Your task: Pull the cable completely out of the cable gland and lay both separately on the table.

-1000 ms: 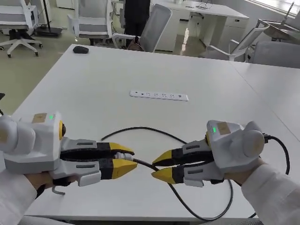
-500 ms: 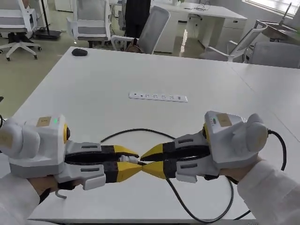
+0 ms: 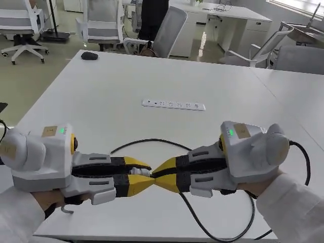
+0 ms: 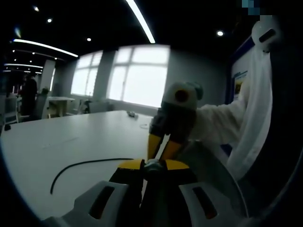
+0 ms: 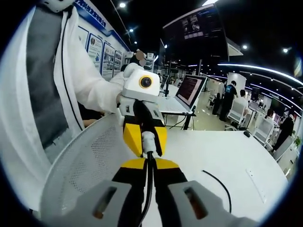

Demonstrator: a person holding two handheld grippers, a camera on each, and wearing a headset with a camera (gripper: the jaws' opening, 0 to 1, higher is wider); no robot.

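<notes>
White table (image 3: pixel 152 76) takes most of the head view, with grey office chairs (image 3: pixel 169 28) at its far edge. Left gripper (image 3: pixel 146 174) and right gripper (image 3: pixel 161 175) are held over the near edge, pointing at each other with yellow tips touching. Left jaws are closed on the small white cable gland (image 5: pixel 147 138), which sits just inside the tips; it is partly hidden in the head view and clear in the right gripper view. Right jaws are pinched onto the black cable (image 5: pixel 149 182) right where it leaves the gland. The cable is not out yet, and gland and grip point sit just above the table. One run of cable arcs across the table beyond the grippers, another loops below the right gripper near the table edge. A white power strip (image 3: pixel 173 105) lies mid-table, well apart from the grippers, and a dark mouse (image 3: pixel 89 55) sits at the far left corner. Each gripper body carries a tan sticker and a green light; the sticker print is too small to read. Wall posters (image 5: pixel 102 54) and a laptop screen (image 5: pixel 189 90) in the right gripper view show text, not legible. One second ago the tips were apart with bare cable between them; half a second ago they had already met, and the pose now is nearly the same.
</notes>
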